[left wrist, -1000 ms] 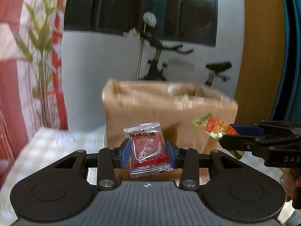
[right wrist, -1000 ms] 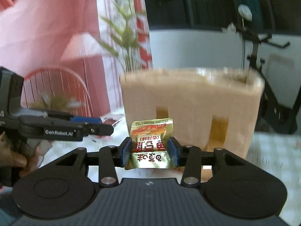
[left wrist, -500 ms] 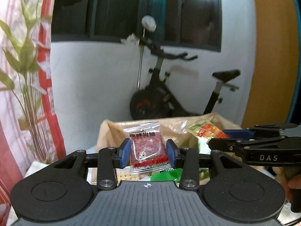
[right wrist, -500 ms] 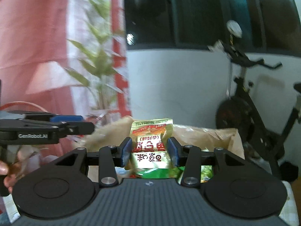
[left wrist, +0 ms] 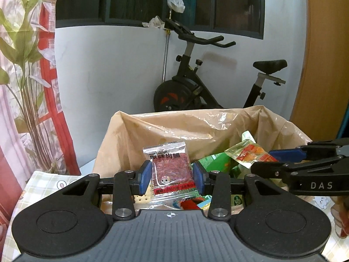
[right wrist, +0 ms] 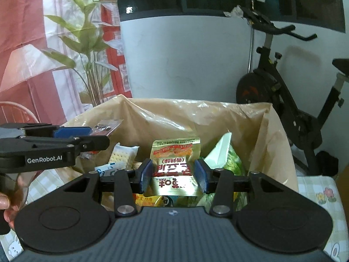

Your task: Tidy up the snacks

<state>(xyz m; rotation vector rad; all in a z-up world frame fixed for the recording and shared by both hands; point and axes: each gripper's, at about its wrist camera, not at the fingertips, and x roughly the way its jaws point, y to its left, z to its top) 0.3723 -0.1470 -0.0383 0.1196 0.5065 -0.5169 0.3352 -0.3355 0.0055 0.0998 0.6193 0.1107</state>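
My left gripper (left wrist: 172,176) is shut on a clear packet of red dried meat (left wrist: 171,171) and holds it over the open cardboard box (left wrist: 122,135). My right gripper (right wrist: 173,175) is shut on a gold snack packet (right wrist: 175,159) above the same box (right wrist: 274,135). The right gripper also shows in the left wrist view (left wrist: 272,155), with its gold packet (left wrist: 248,152) sticking out. The left gripper shows in the right wrist view (right wrist: 91,134), with its packet's edge (right wrist: 108,127). The box is lined with clear plastic and holds several snack packets.
The box stands on a table with a checked cloth (right wrist: 316,190). Inside are a cracker packet (right wrist: 122,156) and green packets (left wrist: 216,162). An exercise bike (left wrist: 196,83) stands by the white wall behind. A plant (right wrist: 87,43) and a red curtain are at the left.
Both grippers have risen from in front of the box's side to above its open top, each still holding its packet. The box's contents have come into view.
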